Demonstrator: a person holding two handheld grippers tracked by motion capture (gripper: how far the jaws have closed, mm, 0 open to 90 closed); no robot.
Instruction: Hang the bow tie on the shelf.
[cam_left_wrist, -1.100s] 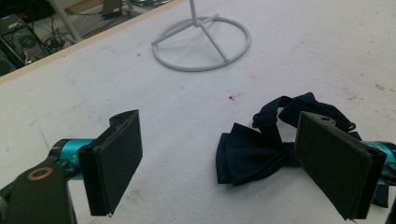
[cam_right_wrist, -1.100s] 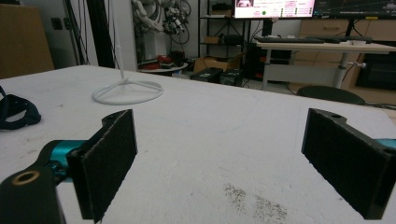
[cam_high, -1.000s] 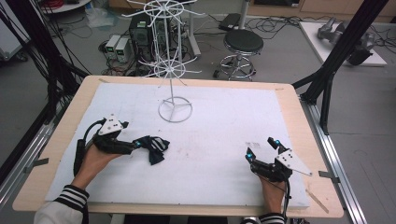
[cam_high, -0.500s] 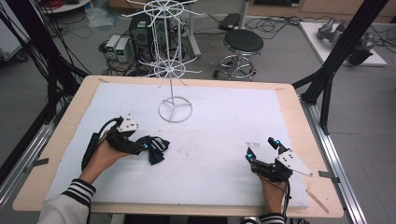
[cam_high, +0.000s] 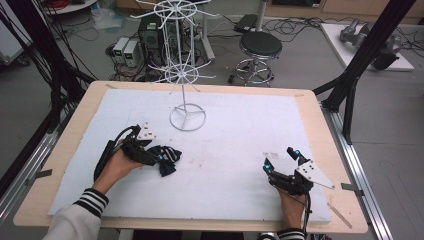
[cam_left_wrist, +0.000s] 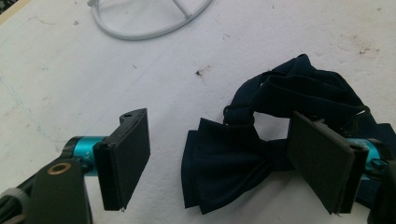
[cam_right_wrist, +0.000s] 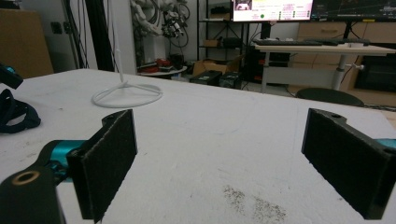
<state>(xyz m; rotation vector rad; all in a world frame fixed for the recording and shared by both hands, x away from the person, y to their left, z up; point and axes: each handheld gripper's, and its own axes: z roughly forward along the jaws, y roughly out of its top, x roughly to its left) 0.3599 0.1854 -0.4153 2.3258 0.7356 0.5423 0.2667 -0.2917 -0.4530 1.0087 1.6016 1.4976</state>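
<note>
One bow tie (cam_left_wrist: 233, 158) on counter (cam_high: 240, 135), one rack (cam_high: 186, 75), left tongs (cam_left_wrist: 229, 163) closing around tie, not yet pinching, right tongs (cam_right_wrist: 229, 163) released.

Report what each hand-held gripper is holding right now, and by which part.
Nothing is held. The left hand-held gripper has been closing around the navy bow tie, its jaws not yet pressing it. The right hand-held gripper stands open above the table.

Nothing I can read from here. The monitor (cam_right_wrist: 272, 9) beyond the far edge of my desk (cam_right_wrist: 224, 140) shows coloured bars and lines of writing, all too small and blurred to make out. No label, brand or number shows on anything lying on the desk in front of me.
</note>
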